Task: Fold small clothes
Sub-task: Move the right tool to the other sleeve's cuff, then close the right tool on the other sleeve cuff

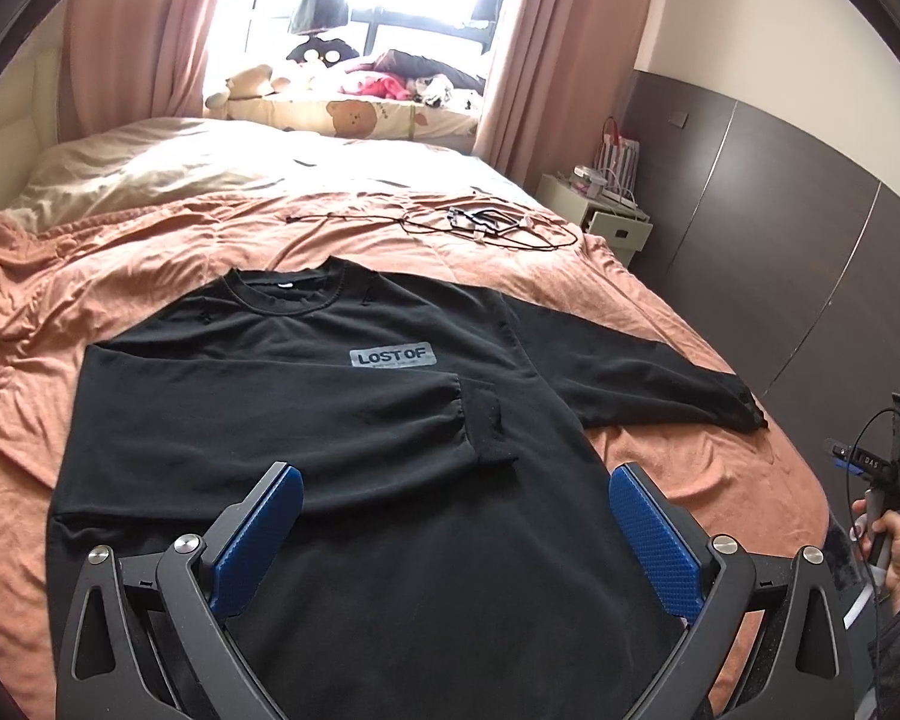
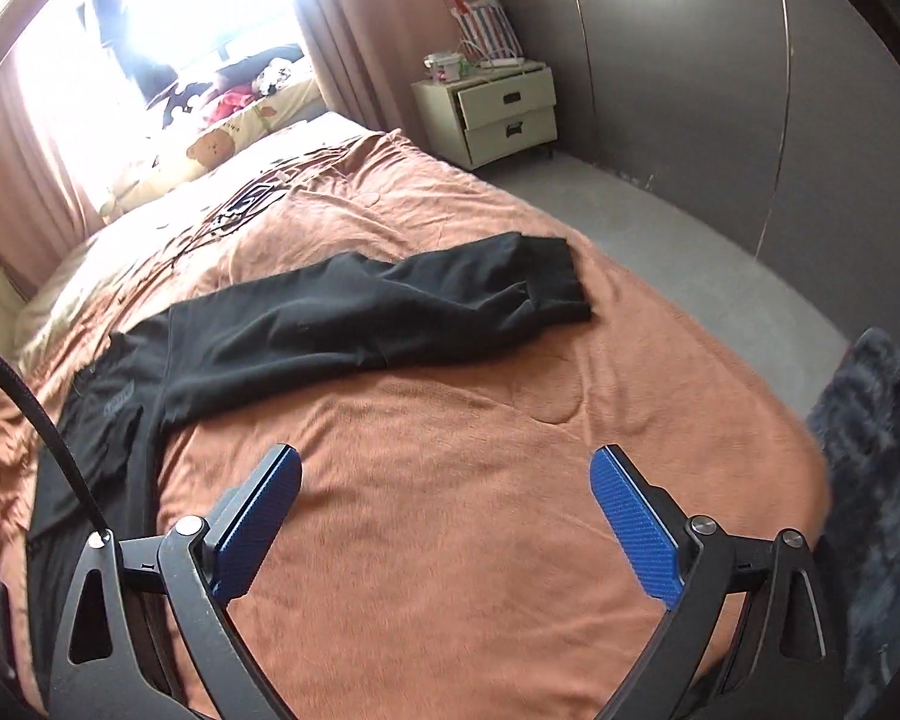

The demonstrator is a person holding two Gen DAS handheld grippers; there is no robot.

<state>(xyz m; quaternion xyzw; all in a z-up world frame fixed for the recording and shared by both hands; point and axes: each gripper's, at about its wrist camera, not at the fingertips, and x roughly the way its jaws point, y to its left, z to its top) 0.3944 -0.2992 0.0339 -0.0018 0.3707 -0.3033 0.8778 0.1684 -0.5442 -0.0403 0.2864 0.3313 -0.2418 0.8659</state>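
A black long-sleeved sweatshirt (image 1: 354, 420) with a grey "LOST OF" patch (image 1: 393, 356) lies face up on the orange bed cover (image 1: 120, 276). Its left sleeve (image 1: 282, 414) is folded across the chest. Its right sleeve (image 1: 648, 378) stretches out towards the bed's right edge, also in the right wrist view (image 2: 390, 312). My left gripper (image 1: 456, 480) is open and empty, above the sweatshirt's lower body. My right gripper (image 2: 447, 462) is open and empty, above bare cover, nearer than the outstretched sleeve's cuff (image 2: 555, 276). The right gripper, held in a hand, shows at the left view's right edge (image 1: 888, 480).
Black cables and a small device (image 1: 480, 222) lie on the bed beyond the sweatshirt. Cream bedding and stuffed toys (image 1: 342, 96) sit by the window. A white nightstand (image 2: 498, 108) stands by the grey wall. Grey floor and a dark rug (image 2: 876, 450) lie right of the bed.
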